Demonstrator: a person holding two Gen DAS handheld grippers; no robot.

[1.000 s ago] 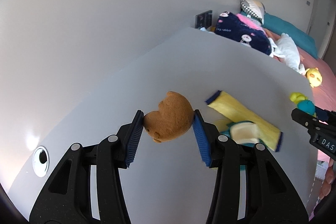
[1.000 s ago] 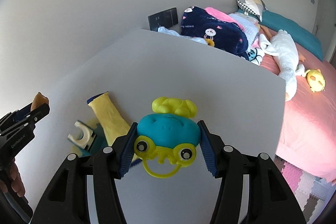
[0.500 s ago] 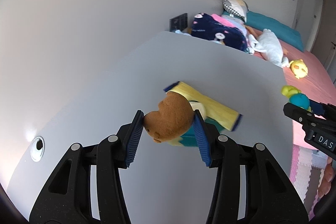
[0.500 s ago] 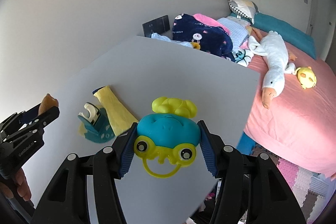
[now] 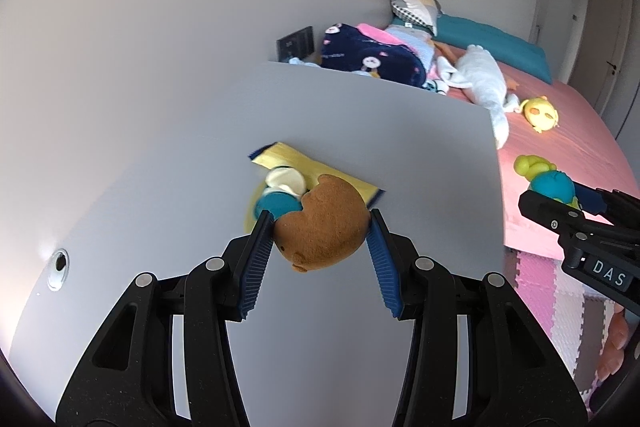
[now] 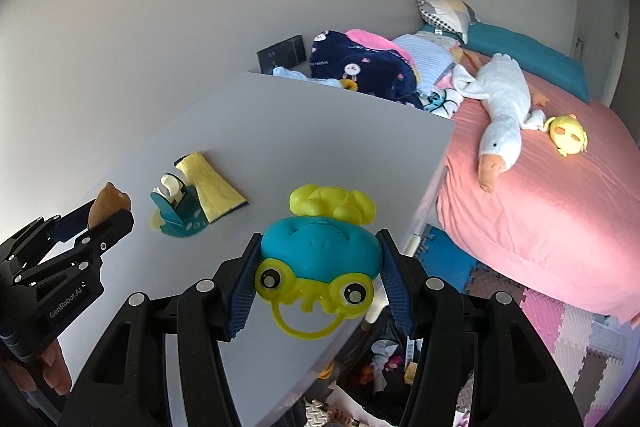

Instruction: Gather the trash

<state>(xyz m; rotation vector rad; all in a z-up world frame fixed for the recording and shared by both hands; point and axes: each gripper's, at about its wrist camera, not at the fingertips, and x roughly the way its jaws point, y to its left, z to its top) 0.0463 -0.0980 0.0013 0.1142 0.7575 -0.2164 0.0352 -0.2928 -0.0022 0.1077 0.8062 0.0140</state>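
Above the grey table (image 5: 168, 187), 2 grippers are each carrying 1 toy clear of the surface. Left gripper (image 5: 320, 233) is clamping its blue ribbed pads onto the sides of the brown plush bear head (image 5: 322, 225), squeezing across the widest part, likely so the soft plush is not slipping out. Right gripper (image 6: 318, 259) is clamping the blue-and-yellow frog toy (image 6: 318, 253) by its blue dome, pads pressing on both flanks, so the yellow ring and eyes are hanging free toward the camera and the yellow lump on top is sticking out past the fingertips. Both grippers are pointing down at a slant, side by side, each showing in the other's view, well apart from each other. On the table, 2 items are remaining: a yellow cloth (image 6: 210, 183) with dark edging lying flat, and a teal tape dispenser (image 6: 176, 205) sitting just beside it, touching or overlapping its edge. Right gripper is sitting near the table's edge, over a cluttered spot on the floor below (image 6: 384, 367); whether that is a bin, cannot tell. Judgement: this is the carry stage, both toys being taken off as the trash, drop-off not yet done, table items still to be collected. Bed (image 6: 540, 211) beyond is holding a white goose plush (image 6: 504, 103), unrelated.
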